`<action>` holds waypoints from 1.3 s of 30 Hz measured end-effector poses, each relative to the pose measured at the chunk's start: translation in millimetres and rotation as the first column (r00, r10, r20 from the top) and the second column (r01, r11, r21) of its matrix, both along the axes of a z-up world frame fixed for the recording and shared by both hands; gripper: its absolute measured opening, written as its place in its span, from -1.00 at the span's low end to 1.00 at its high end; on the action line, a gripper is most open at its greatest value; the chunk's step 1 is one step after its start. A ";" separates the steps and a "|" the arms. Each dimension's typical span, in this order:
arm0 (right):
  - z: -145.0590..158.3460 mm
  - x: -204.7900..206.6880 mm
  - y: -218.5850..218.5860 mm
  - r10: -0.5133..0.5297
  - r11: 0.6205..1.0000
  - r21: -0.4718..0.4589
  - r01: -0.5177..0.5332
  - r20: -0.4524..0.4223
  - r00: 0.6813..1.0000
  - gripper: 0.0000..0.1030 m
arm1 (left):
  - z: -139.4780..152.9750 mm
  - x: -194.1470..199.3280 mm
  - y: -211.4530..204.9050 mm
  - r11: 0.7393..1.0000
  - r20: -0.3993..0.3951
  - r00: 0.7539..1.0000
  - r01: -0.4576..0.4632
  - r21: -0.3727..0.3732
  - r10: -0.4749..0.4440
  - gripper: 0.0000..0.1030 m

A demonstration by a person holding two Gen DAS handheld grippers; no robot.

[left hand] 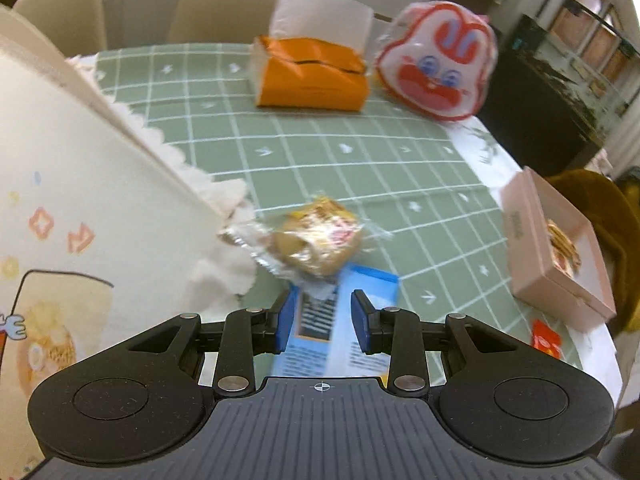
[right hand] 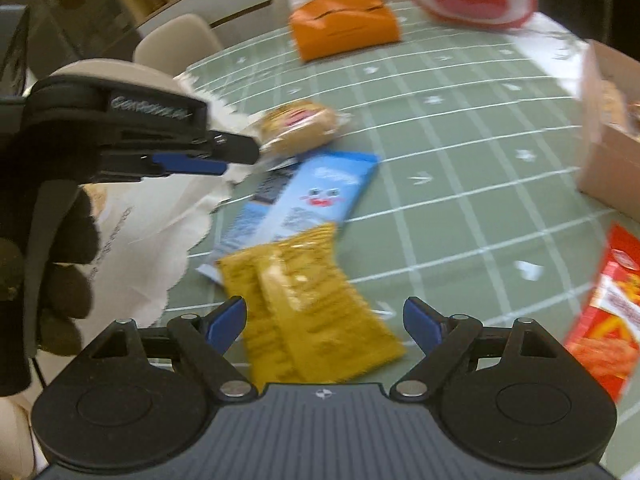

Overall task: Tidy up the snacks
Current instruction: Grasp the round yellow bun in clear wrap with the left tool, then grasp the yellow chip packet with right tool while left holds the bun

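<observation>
A wrapped round pastry (left hand: 320, 238) lies on the green checked tablecloth (left hand: 320, 152), just ahead of my left gripper (left hand: 322, 320), which is open above a blue snack box (left hand: 340, 344). In the right wrist view the pastry (right hand: 298, 126) lies beyond the blue box (right hand: 320, 200), and the left gripper (right hand: 224, 152) hovers beside the pastry. A yellow snack packet (right hand: 308, 312) lies on the table between the open fingers of my right gripper (right hand: 324, 320). A pink open box (left hand: 560, 256) with snacks inside stands at the right.
An orange tissue pack (left hand: 312, 76) and a red-and-white rabbit-face bag (left hand: 436, 64) lie at the far side. A cream printed bag (left hand: 80, 200) fills the left. A red snack box (right hand: 608, 312) lies right. Chairs (left hand: 224, 4) stand behind the table.
</observation>
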State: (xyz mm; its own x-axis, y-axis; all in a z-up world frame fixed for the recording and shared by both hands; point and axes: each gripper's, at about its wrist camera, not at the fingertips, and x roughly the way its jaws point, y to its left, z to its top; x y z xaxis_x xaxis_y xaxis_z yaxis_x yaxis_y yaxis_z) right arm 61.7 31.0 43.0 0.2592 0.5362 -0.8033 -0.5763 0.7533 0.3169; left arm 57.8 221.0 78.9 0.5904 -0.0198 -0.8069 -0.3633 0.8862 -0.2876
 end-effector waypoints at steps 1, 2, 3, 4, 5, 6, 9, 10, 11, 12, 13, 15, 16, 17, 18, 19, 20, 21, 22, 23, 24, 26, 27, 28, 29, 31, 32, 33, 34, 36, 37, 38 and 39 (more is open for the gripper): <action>-2.6 -0.9 4.6 0.007 1.000 -0.007 -0.007 0.001 1.000 0.67 | -2.7 0.8 1.8 1.000 -0.007 1.000 -0.003 0.000 0.003 -0.31; -4.6 -1.6 7.2 0.009 1.000 -0.019 -0.009 0.004 1.000 0.65 | -4.9 2.0 3.5 1.000 -0.011 1.000 -0.005 0.003 0.005 -0.31; -5.5 -2.4 7.4 0.008 1.000 -0.030 -0.008 0.008 1.000 0.57 | -7.0 2.7 3.3 1.000 -0.013 1.000 -0.006 0.009 0.006 -0.31; -4.4 -2.8 4.1 -0.001 1.000 -0.027 0.001 0.013 1.000 0.50 | -8.8 3.0 2.9 1.000 -0.017 1.000 -0.004 0.016 0.005 -0.31; -2.4 -0.4 -1.4 -0.013 1.000 -0.017 0.013 0.012 1.000 0.27 | -10.6 3.0 2.7 1.000 -0.022 1.000 -0.003 0.022 0.003 -0.31; 0.3 1.7 -9.3 -0.034 0.999 -0.011 0.034 0.008 0.999 0.08 | -13.0 4.0 1.5 1.000 -0.030 1.000 0.002 0.027 -0.001 -0.31; 5.1 12.2 -36.8 -0.121 0.993 -0.002 0.121 0.007 0.993 0.08 | -20.0 7.5 -6.4 0.999 -0.049 0.998 0.039 0.028 -0.037 -0.31; 7.0 14.1 -47.6 -0.157 0.988 -0.007 0.157 0.017 0.988 0.08 | -22.2 10.1 -11.1 0.998 -0.055 0.996 0.065 0.021 -0.064 -0.30; 8.0 15.2 -57.0 -0.188 0.982 -0.017 0.189 0.028 0.982 0.08 | -22.5 12.1 -16.5 0.996 -0.053 0.994 0.092 0.010 -0.092 -0.31; 9.3 16.1 -67.8 -0.221 0.975 -0.025 0.222 0.037 0.975 0.08 | -20.5 13.3 -20.6 0.993 -0.035 0.992 0.120 -0.008 -0.120 -0.31; 10.4 16.2 -76.7 -0.244 0.969 -0.030 0.246 0.043 0.969 0.08 | -15.8 14.7 -23.1 0.988 0.001 0.989 0.149 -0.033 -0.149 -0.31; 12.9 15.3 -93.0 -0.285 0.957 -0.036 0.288 0.054 0.957 0.19 | -0.3 17.3 -23.2 0.985 0.094 0.981 0.174 -0.019 -0.171 -0.30; 15.0 13.3 -101.6 -0.308 0.950 -0.036 0.311 0.059 0.949 0.26 | 8.5 19.8 -19.2 0.988 0.140 0.978 0.157 0.011 -0.157 -0.30; 16.3 12.5 -108.2 -0.325 0.944 -0.032 0.328 0.065 0.943 0.41 | 13.8 23.4 -12.4 0.991 0.175 0.975 0.131 0.027 -0.134 -0.30; 17.3 10.8 -115.1 -0.345 0.937 -0.028 0.347 0.073 0.936 0.49 | 16.1 28.9 -3.1 0.994 0.196 0.975 0.096 0.043 -0.103 -0.30; 18.7 8.1 -120.9 -0.360 0.931 -0.024 0.363 0.082 0.929 0.49 | 14.8 35.4 6.4 0.996 0.194 0.979 0.056 0.066 -0.068 -0.30; 19.6 5.9 -125.2 -0.369 0.928 -0.023 0.373 0.088 0.925 0.50 | 10.4 44.1 15.9 0.996 0.166 0.986 0.019 0.086 -0.034 -0.30; 20.2 3.6 -128.8 -0.376 0.925 -0.024 0.380 0.092 0.922 0.50 | 4.3 51.6 24.4 0.996 0.129 0.992 -0.002 0.090 -0.010 -0.30; 20.4 1.8 -131.8 -0.381 0.922 -0.026 0.385 0.095 0.920 0.50 | -2.6 56.7 31.8 0.997 0.103 0.995 -0.010 0.072 0.002 -0.30; 20.4 0.0 -134.4 -0.383 0.921 -0.029 0.387 0.099 0.918 0.51 | -9.4 59.2 36.4 0.999 0.084 0.996 -0.006 0.038 0.002 -0.30; 20.2 0.1 -133.8 -0.383 0.921 -0.034 0.388 0.103 0.918 0.54 | -14.4 59.5 38.3 1.000 0.070 0.997 0.011 0.007 -0.011 -0.30; 19.3 -4.2 -136.3 -0.379 0.921 -0.047 0.386 0.114 0.918 0.59 | -17.5 58.0 27.7 0.996 0.058 0.995 0.084 0.010 -0.085 -0.29; 19.5 -6.3 -135.4 -0.379 0.921 -0.052 0.386 0.116 0.918 0.60 | -18.2 56.8 17.6 0.990 0.054 0.989 0.134 0.038 -0.136 -0.24; 18.1 -6.7 -135.0 -0.376 0.921 -0.057 0.384 0.114 0.919 0.61 | -18.8 55.1 5.5 0.978 0.049 0.979 0.192 0.082 -0.197 -0.22; 16.1 -7.2 -134.3 -0.374 0.922 -0.061 0.382 0.107 0.921 0.61 | -20.0 54.1 -6.0 0.963 0.040 0.968 0.242 0.121 -0.249 -0.22; 11.5 -6.0 -130.2 -0.368 0.925 -0.070 0.373 0.082 0.926 0.61 | -24.1 54.3 -22.6 0.930 0.007 0.950 0.305 0.204 -0.313 -0.14; 10.1 -5.7 -126.8 -0.363 0.927 -0.073 0.368 0.075 0.929 0.61 | -26.4 56.6 -25.1 0.924 -0.010 0.949 0.308 0.228 -0.314 -0.08; 8.8 -6.4 -124.1 -0.356 0.929 -0.078 0.361 0.074 0.932 0.61 | -28.1 57.8 -24.5 0.925 -0.023 0.952 0.302 0.230 -0.305 0.05; 8.5 -7.9 -121.3 -0.346 0.932 -0.084 0.353 0.080 0.935 0.61 | -30.0 60.1 -22.6 0.934 -0.027 0.957 0.287 0.213 -0.288 0.11; 8.8 -11.5 -116.8 -0.331 0.935 -0.099 0.341 0.102 0.938 0.63 | -32.3 66.8 -15.6 0.947 -0.027 0.966 0.259 0.190 -0.259 0.12; 8.7 -13.0 -114.6 -0.325 0.935 -0.109 0.337 0.115 0.939 0.64 | -33.6 70.1 -14.1 0.951 -0.025 0.969 0.247 0.188 -0.246 0.12; 8.3 -14.5 -113.0 -0.320 0.935 -0.119 0.335 0.127 0.939 0.66 | -33.3 74.1 -12.6 0.953 -0.024 0.970 0.240 0.185 -0.240 0.11; 7.8 -16.2 -111.2 -0.316 0.934 -0.130 0.334 0.139 0.938 0.66 | -33.3 77.1 -11.3 0.955 -0.020 0.971 0.236 0.178 -0.237 0.08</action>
